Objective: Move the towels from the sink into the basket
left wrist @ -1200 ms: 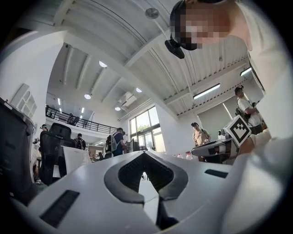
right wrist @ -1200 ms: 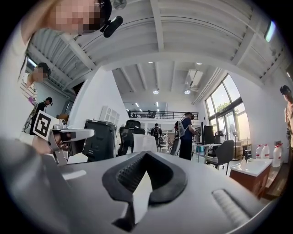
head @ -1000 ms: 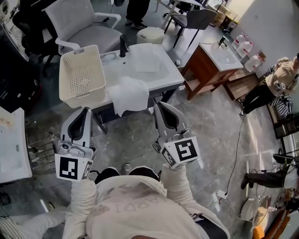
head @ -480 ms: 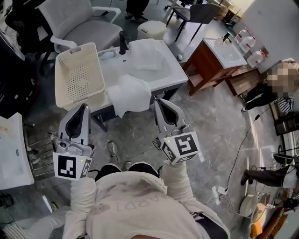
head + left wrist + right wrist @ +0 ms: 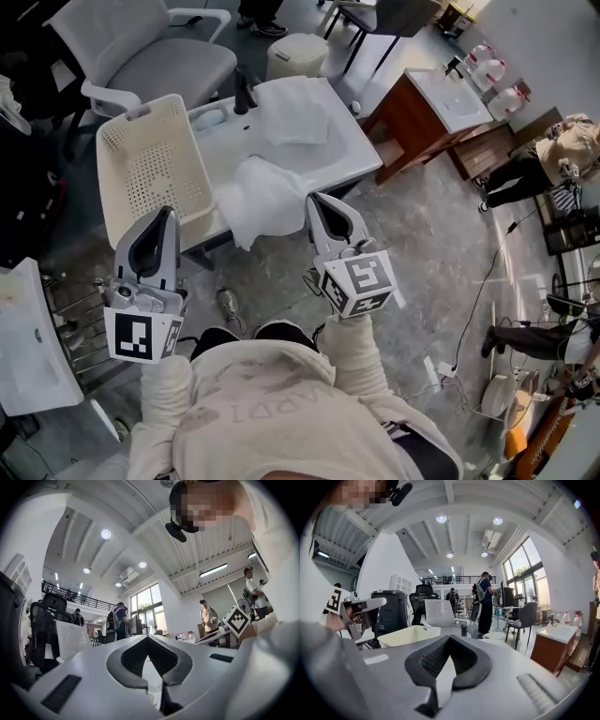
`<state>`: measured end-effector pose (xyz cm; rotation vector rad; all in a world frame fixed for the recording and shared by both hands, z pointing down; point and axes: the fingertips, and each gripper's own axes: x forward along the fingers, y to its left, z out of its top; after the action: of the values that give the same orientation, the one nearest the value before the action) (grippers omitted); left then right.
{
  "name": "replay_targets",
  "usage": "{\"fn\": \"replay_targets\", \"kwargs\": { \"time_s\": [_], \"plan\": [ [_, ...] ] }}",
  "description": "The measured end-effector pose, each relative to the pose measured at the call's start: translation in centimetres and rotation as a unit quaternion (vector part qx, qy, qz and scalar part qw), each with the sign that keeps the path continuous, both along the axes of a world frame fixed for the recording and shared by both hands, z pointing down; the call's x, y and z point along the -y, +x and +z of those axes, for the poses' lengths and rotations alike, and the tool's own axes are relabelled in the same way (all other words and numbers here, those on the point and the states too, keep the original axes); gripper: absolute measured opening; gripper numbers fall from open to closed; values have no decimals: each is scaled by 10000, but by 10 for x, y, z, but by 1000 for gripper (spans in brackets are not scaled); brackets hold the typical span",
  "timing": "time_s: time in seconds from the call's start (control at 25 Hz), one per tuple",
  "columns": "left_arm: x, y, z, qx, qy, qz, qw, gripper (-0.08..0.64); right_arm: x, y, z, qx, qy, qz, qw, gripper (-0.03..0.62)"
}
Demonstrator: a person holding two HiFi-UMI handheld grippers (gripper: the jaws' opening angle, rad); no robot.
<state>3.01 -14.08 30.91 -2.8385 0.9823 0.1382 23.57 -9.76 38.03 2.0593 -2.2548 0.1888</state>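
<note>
Cream sweatshirt [image 5: 253,412], pale-grey left hand-held gripper [image 5: 169,212], matching right hand-held gripper [image 5: 313,199], black-white marker cubes [image 5: 145,336].

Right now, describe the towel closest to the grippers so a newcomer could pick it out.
Find the white sink unit with the cream perforated basket at its left end. The crumpled towel hangs over the front edge; the other towel lies flat farther back, by the black faucet.

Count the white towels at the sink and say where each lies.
2. A crumpled towel hangs over the sink's front edge; a folded towel lies in its basin. Others may hide underneath.
</note>
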Motion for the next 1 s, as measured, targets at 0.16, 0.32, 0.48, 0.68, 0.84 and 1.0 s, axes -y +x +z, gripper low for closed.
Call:
{"fn": "replay_targets", "kwargs": {
  "time_s": [0.16, 0.32, 0.48, 0.68, 0.84, 1.0],
  "plan": [
    [29, -3, 8, 67, -80, 59, 9999, 6, 30, 2, 27, 66, -418, 113, 9990, 10],
    [54, -5, 16, 75, -177, 125, 9997, 5, 53, 3, 60, 220, -912, 202, 9954, 11],
    [73, -4, 27, 147, -257, 186, 9994, 6, 68, 3, 93, 277, -1347, 282, 9901, 11],
    [89, -5, 35, 164, -352, 293, 9988, 6, 82, 4, 128, 413, -1745, 438, 9828, 16],
    [101, -8, 38, 153, -367, 348, 9986, 6, 94, 4, 157, 462, -2104, 480, 9753, 66],
    [111, -11, 41, 160, -414, 396, 9982, 6, 102, 1, 184, 427, -2508, 490, 9659, 144]
  ]
}}
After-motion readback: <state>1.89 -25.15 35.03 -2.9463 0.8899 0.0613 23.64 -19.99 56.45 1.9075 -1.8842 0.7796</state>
